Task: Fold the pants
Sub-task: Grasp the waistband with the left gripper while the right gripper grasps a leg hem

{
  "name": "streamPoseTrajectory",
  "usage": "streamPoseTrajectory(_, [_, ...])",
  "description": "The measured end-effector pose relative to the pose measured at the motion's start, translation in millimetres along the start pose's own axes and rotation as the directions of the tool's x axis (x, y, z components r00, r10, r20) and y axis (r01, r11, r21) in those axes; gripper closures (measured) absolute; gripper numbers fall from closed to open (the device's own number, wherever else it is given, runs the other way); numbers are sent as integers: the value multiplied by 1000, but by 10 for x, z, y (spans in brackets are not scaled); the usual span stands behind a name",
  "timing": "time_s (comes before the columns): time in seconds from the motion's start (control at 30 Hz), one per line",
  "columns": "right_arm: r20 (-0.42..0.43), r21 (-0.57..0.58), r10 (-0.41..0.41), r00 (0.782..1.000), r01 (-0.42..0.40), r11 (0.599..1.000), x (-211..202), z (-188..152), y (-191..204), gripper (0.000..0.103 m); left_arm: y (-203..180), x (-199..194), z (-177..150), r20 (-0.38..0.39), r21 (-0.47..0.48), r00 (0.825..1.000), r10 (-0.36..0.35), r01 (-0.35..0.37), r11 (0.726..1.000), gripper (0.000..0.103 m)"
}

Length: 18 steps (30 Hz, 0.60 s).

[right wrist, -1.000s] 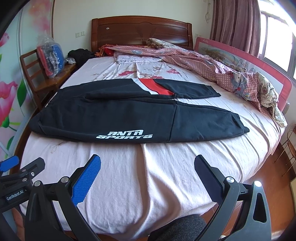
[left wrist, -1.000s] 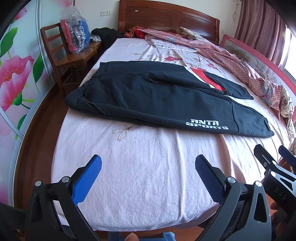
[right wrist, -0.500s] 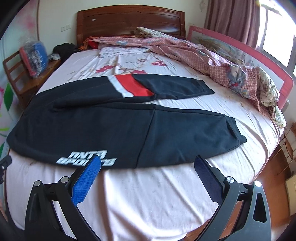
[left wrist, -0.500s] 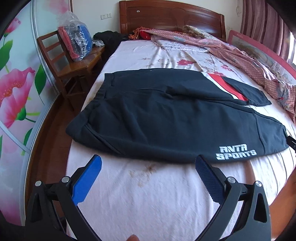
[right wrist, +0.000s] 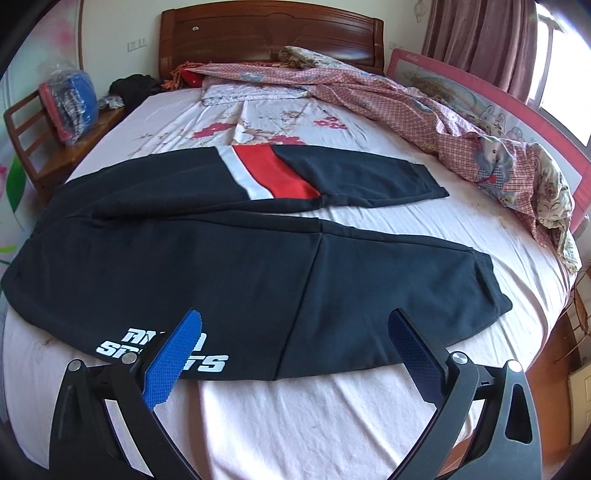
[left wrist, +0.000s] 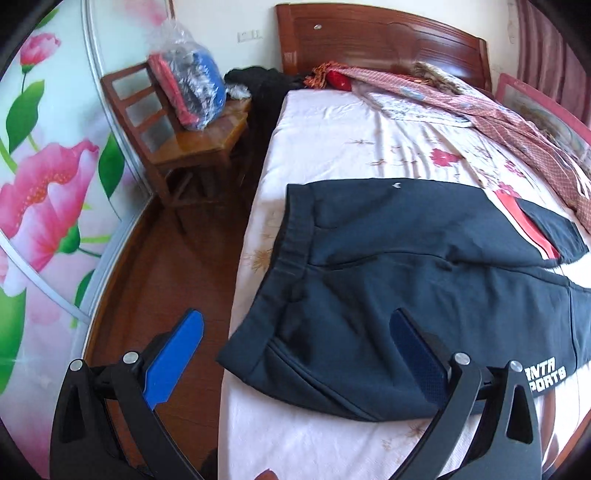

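Black pants [left wrist: 399,280] [right wrist: 236,266] with white lettering and a red-and-white stripe lie spread flat across the pink bed sheet [left wrist: 332,443] [right wrist: 332,417], legs apart, waistband toward the left edge. My left gripper [left wrist: 295,354] is open and hovers over the near waistband corner, one blue pad [left wrist: 173,360] out over the floor. In the right wrist view my right gripper [right wrist: 295,354] is open above the near leg, its left pad [right wrist: 173,363] over the lettering. Neither gripper holds anything.
A wooden chair [left wrist: 173,144] with a plastic-wrapped bundle [left wrist: 188,88] stands left of the bed beside the floral wall panel [left wrist: 48,192]. A checked quilt [right wrist: 443,122] is heaped along the far right side by a padded rail [right wrist: 491,107]. The wooden headboard [right wrist: 266,33] is at the back.
Both grippers have moved forward over the bed toward the pants. The left one swung left to the waistband end; the right one now sits over the near leg. Both stayed open.
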State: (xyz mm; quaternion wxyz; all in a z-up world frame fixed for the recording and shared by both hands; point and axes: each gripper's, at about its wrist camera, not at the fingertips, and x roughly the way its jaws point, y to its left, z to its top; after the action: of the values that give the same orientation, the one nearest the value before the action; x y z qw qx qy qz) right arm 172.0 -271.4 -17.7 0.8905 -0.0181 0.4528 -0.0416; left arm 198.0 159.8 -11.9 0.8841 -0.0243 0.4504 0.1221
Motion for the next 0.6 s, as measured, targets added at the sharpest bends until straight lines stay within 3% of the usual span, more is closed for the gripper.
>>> streamPoseTrajectory(0.07, [-8,5,9,1000,-9,1000,27,-25,19,3,99,28,42,7,-32,1000,24,-23,999,2])
streamPoseTrajectory(0.23, [-40,68,31,999,-29,997,105,-258,-126,3,157,252,-235,-93,-94,994,-52,43,995,2])
streamPoseTrajectory(0.33, [-94,130,-10,996,23,991,226,-427,-366,3,110,401,-498,-181,-165,973,-142,112,980,2])
streamPoseTrajectory(0.43, [-111,133,-52,992,66,989,267,-501,-526,3,81,542,-696,-226,-281,936,-271,204,938,2])
streamPoseTrajectory(0.6, [-77,77,-105,991,111,991,225,-484,-546,3,-31,673,-699,-188,-368,905,-382,296,881,2])
